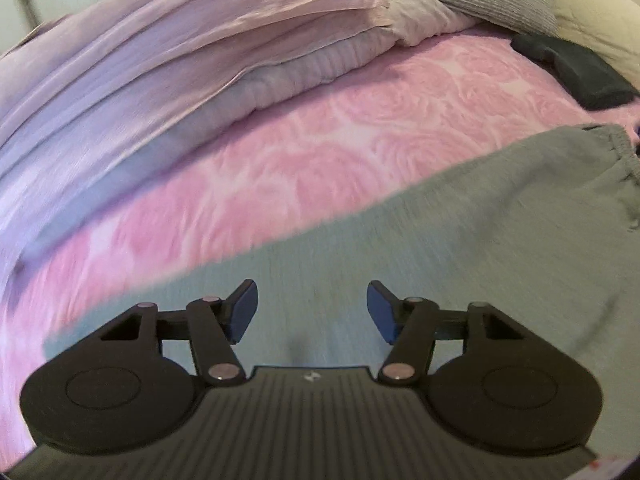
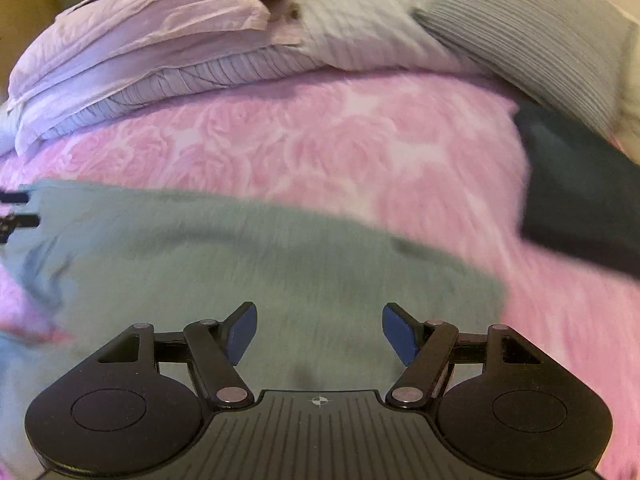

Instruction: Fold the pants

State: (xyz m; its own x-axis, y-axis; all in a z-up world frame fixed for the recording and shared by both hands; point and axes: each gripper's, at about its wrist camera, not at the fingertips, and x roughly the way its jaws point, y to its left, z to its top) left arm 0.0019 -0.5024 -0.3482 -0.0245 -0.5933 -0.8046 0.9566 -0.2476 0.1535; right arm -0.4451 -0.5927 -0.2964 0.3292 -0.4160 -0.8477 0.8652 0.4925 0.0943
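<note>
Left wrist view shows the left gripper (image 1: 312, 306) low over the grey pants (image 1: 460, 248), its two blue fingers wide apart with nothing between them. The pants lie flat on the pink rose blanket (image 1: 320, 132), and their stretchy waistband (image 1: 624, 148) sits at about 3 o'clock.

Right wrist view shows the right gripper (image 2: 319, 330) over the same pants (image 2: 240, 264) — its fingers are wide apart too, and empty. A dark folded thing (image 2: 580, 208) lies at 3 o'clock, well apart from the pants. A pile of pale bedding (image 2: 160, 40) sits at 11 o'clock.

Both pictures are blurry, so the hands seem to be moving. It looks like an early step — getting ready to grab. Next, each gripper likely needs to go down to an edge of the pants and pinch the cloth, so one half can be laid over the other.
</note>
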